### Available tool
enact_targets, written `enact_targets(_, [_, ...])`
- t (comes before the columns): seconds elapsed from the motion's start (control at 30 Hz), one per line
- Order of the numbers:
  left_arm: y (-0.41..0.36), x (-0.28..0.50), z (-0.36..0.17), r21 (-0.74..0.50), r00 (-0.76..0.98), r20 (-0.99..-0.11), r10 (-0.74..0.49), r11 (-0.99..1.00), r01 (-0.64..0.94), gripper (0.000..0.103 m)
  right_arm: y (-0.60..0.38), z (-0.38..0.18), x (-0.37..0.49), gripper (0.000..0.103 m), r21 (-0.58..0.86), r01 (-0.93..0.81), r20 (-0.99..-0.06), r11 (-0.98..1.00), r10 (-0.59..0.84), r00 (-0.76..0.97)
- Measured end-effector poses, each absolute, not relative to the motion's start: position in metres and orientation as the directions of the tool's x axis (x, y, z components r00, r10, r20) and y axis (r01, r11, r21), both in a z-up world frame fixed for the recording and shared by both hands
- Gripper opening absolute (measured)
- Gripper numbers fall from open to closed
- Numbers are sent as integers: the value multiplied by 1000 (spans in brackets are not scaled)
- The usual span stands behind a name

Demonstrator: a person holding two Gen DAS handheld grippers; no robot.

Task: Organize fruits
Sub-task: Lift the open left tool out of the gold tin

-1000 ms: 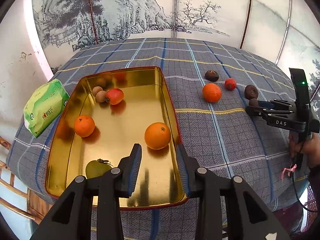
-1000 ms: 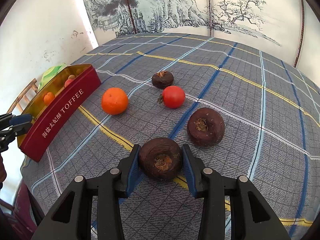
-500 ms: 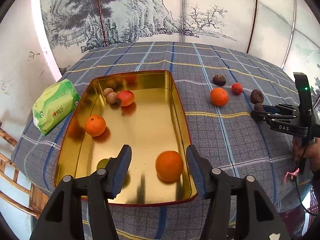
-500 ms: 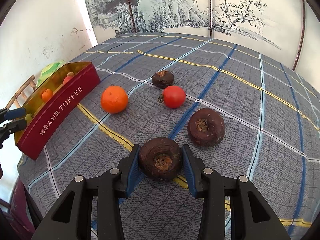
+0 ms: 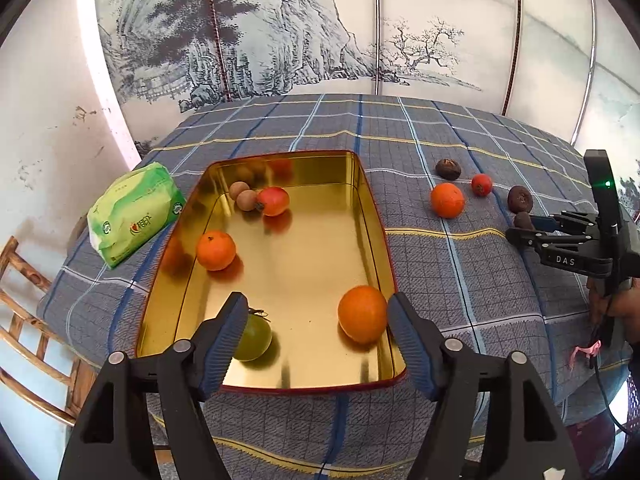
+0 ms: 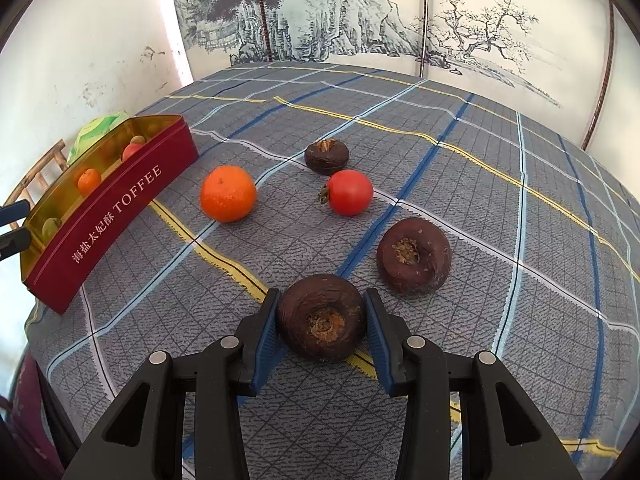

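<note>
A gold tin with red sides [image 5: 372, 216] lies on the checked cloth. It holds an orange [image 5: 362, 313], a smaller orange [image 5: 215, 250], a red fruit [image 5: 273, 201], two brown longans [image 5: 244, 196] and a green fruit [image 5: 254, 337]. My left gripper [image 5: 318, 340] is open and empty, above the tin's near end. My right gripper [image 6: 322, 320] is shut on a dark brown fruit [image 6: 322, 322] resting on the cloth. Beside it lie another brown fruit [image 6: 414, 256], a red fruit [image 6: 351, 192], an orange [image 6: 228, 193] and a third brown fruit [image 6: 326, 156].
A green tissue pack [image 5: 134, 214] lies left of the tin. A wooden chair [image 5: 24, 320] stands at the table's left edge. A painted screen [image 5: 320, 28] stands behind the table. The tin also shows at left in the right wrist view [image 6: 120, 204].
My left gripper opened wide, let go of the orange into the tin and pulled back and up. My right gripper stayed closed around the brown fruit.
</note>
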State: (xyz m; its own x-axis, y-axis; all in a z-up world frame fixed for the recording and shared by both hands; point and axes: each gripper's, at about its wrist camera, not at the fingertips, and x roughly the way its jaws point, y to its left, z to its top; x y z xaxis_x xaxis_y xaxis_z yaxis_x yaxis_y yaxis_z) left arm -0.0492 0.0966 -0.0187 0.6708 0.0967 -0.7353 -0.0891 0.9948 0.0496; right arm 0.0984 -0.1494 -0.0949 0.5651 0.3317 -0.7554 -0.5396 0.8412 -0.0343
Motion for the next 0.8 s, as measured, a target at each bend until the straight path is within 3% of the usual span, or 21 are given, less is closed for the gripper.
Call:
enact_targets(0.3, [102,-63,-13,66,687,-714,132,990,-121,82,-144,-96,96,42,-81,-539,-756,839,300,581])
enact_targets(0.8, [120,-76,-13,61,693,-702,167,983,-175,88,-134,-94,76,42,-52,-538,-783,841,300,544])
